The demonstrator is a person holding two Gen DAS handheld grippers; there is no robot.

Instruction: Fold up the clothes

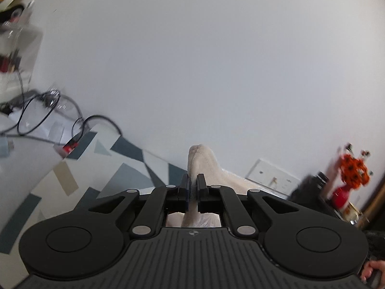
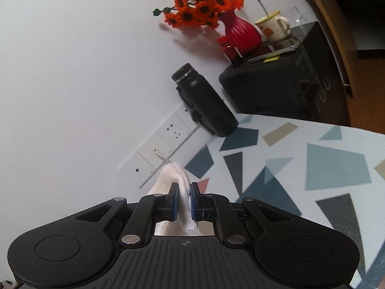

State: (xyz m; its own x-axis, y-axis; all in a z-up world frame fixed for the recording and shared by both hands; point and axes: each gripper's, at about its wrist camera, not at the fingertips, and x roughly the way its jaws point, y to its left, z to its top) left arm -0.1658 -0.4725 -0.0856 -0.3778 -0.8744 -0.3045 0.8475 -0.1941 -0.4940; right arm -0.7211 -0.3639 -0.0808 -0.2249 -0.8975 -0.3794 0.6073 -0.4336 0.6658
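Note:
A cream white garment [image 1: 204, 166] sticks up between the black fingers of my left gripper [image 1: 192, 183], which is shut on a fold of it, lifted above the patterned tabletop [image 1: 96, 168]. In the right wrist view another corner of the white garment [image 2: 174, 173] bunches up between blue pads, and my right gripper [image 2: 184, 191] is shut on it. Both grippers point toward the white wall, with the cloth hanging below them. Most of the garment lies hidden under the gripper bodies.
A tabletop [image 2: 312, 163] with blue, grey and tan shapes reaches the wall. A black flask [image 2: 204, 101], a black case [image 2: 276, 86] bearing a red vase of orange flowers [image 2: 240, 33] and a mug [image 2: 274, 26] stand at its far end. Cables [image 1: 48, 110] lie far left. Wall sockets [image 2: 163, 144] sit low.

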